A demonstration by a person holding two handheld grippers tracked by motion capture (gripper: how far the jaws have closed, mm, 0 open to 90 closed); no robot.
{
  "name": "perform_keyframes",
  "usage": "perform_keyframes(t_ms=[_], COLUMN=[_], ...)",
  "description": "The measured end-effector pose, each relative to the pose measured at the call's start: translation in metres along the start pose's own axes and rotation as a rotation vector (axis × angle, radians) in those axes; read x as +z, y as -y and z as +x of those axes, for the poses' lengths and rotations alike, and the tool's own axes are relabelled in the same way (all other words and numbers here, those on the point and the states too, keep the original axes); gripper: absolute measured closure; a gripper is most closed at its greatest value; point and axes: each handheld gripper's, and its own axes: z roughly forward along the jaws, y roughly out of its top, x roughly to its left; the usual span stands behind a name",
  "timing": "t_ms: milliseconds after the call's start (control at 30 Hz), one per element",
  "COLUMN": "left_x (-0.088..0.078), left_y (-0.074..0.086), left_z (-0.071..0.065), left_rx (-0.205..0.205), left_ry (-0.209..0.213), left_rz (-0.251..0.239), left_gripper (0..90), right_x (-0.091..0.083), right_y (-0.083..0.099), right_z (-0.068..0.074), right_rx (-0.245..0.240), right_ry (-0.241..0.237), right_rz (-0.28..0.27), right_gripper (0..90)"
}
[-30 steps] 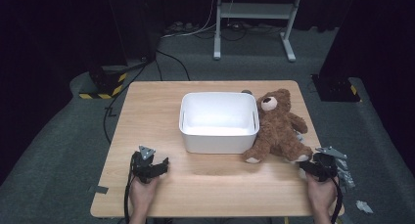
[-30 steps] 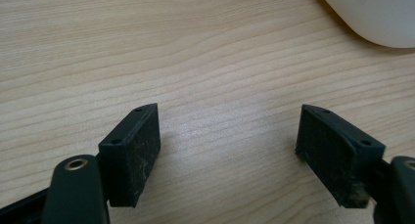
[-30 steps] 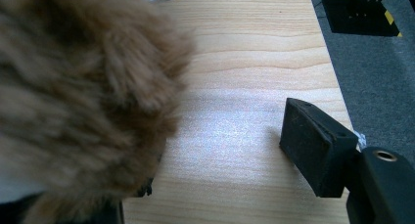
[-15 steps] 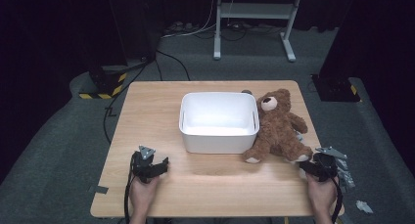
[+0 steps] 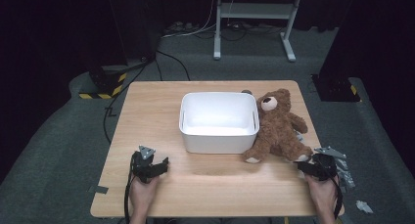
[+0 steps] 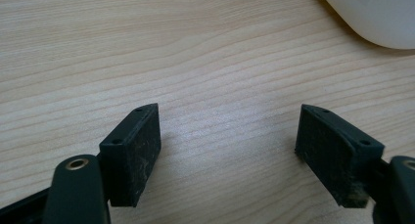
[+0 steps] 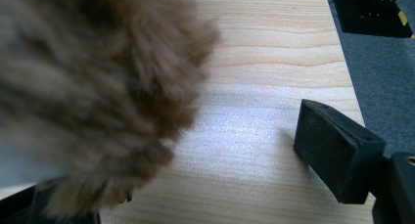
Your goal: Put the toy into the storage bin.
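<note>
table (image 5: 156, 111): pale wood with fine straight grain, smooth, faint sheen
tub (image 5: 219, 136): white plastic, smooth, slightly glossy
teddy bear (image 5: 279, 128): brown plush cloth, shaggy and soft; paler cloth on the muzzle and foot soles
left gripper (image 6: 230, 150): black matt pads, rough and scuffed, specked with dust
right gripper (image 7: 205, 155): same black matt pad, coarse face
floor (image 5: 58, 150): grey carpet, rough, dull

Only change: the right gripper (image 5: 304, 166) at the table's near right edge has just been opening its jaws wider, with the brown teddy bear (image 5: 277, 126) foot's fur over its one jaw, not pressed between the pads.
</note>
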Motion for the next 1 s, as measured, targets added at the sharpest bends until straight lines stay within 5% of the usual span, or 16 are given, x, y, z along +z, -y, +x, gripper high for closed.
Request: perform_keyframes(t_ms=[167,500,1000], left_x=[0.000,0.000,0.000], left_y=[0.000,0.000,0.000], left_z=[0.000,0.000,0.000], left_rx=[-0.004,-0.004,-0.002], left_ry=[0.001,0.001,-0.002], left_rz=[0.000,0.000,0.001], left_gripper=[25.0,25.0,24.9], right_x=[-0.001,-0.020,-0.035], right_y=[0.000,0.003,0.000], right_z=[-0.001,-0.005,-0.011], right_rx=[-0.006,0.020,0.042], right_ry=[-0.001,0.029,-0.050], right_rz=[0.002,-0.032,-0.086], right_gripper=[22.2,51.7,55.8])
